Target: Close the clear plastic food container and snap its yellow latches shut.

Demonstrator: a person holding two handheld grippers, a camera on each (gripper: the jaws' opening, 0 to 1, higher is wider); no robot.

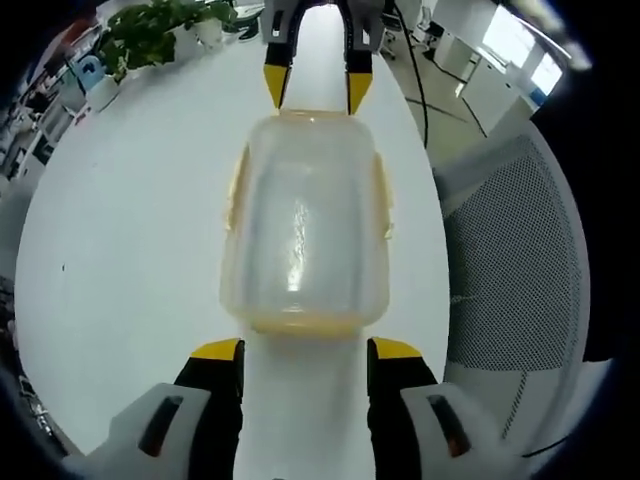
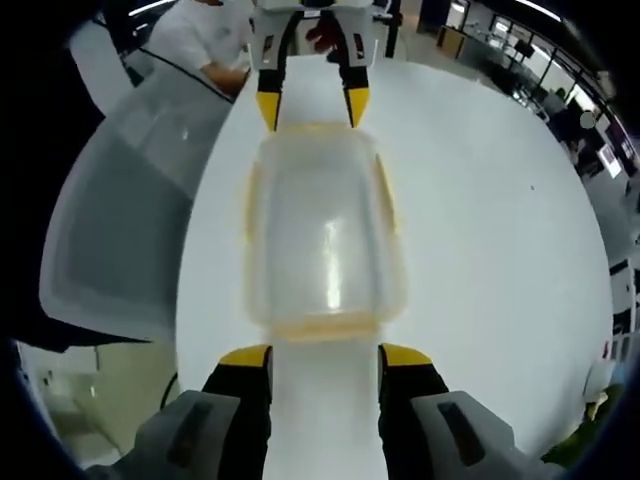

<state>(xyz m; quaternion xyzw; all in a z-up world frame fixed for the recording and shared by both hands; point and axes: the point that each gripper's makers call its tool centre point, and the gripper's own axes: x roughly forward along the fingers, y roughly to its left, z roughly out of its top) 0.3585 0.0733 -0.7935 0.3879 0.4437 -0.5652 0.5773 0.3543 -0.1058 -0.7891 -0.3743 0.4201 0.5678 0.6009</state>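
Observation:
A clear plastic food container (image 1: 305, 225) lies lengthwise on the white table (image 1: 130, 220), its clear lid resting on top. Yellow latches (image 1: 382, 195) run along its sides and ends, and I cannot tell whether they are snapped. My left gripper (image 1: 306, 352) is open, its yellow-tipped jaws just short of the container's near end. My right gripper (image 1: 315, 92) faces it from the far end, also open. In the right gripper view the same container (image 2: 322, 235) lies between my right gripper (image 2: 325, 360) and my left gripper (image 2: 312, 108), with a side latch (image 2: 250, 215) showing.
A grey mesh chair (image 1: 510, 250) stands close to the table's edge, and also appears as the chair back (image 2: 120, 220). Potted plants (image 1: 150, 30) sit at the table's far corner. A person in a white shirt (image 2: 205, 35) is behind the table.

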